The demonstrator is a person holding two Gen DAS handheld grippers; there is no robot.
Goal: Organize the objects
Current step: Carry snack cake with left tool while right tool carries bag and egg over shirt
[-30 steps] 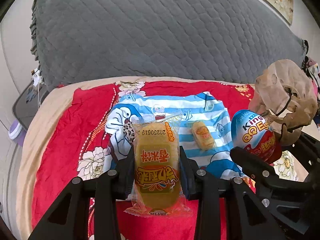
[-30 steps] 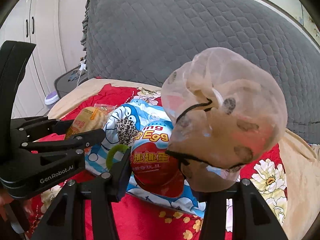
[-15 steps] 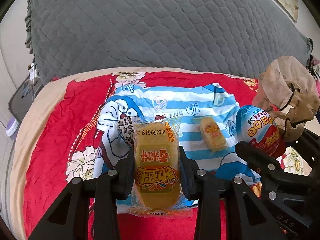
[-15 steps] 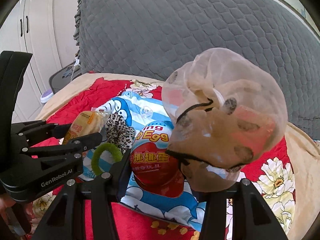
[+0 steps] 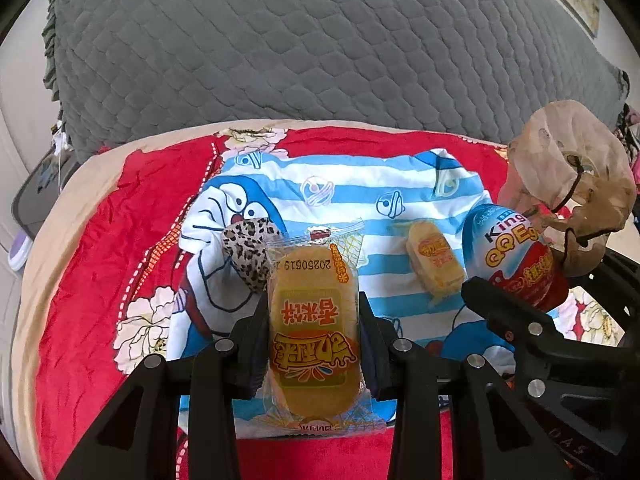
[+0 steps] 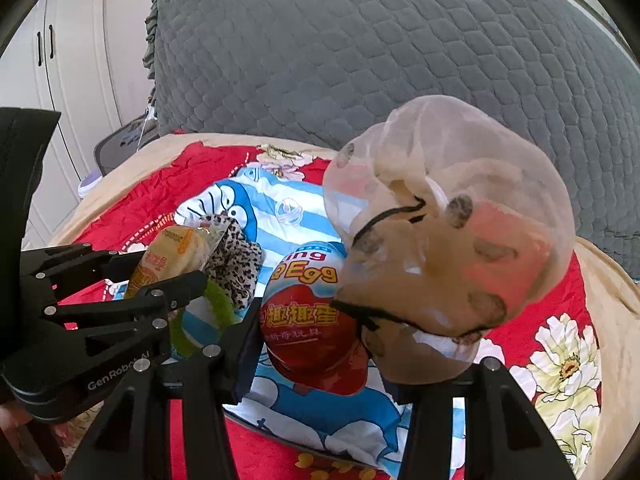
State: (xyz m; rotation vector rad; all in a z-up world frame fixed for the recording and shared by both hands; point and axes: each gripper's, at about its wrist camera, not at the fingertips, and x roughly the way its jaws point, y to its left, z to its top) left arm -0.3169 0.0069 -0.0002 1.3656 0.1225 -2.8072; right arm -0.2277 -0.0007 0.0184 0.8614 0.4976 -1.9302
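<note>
a quilted grey headboard [image 5: 320,40] rises behind the bed, whose glossy red floral bedspread [image 5: 100,260] carries a blue-and-white striped cartoon cloth [image 5: 340,196]. the right gripper [image 6: 316,364] clamps a smooth egg-shaped toy pack [image 6: 308,316] plus a crumpled translucent beige pouch [image 6: 452,240] with black cord. the left gripper [image 5: 314,344] squeezes a flat oval rice cake [image 5: 314,332] in clear crinkly wrap — above the cloth. on the cloth lie a leopard-print scrunchie [image 5: 246,252], a green ring [image 6: 212,312] and a small wrapped cake [image 5: 434,262].

both claws lower, blue-striped cloth [image 5: 352,188] nearer
</note>
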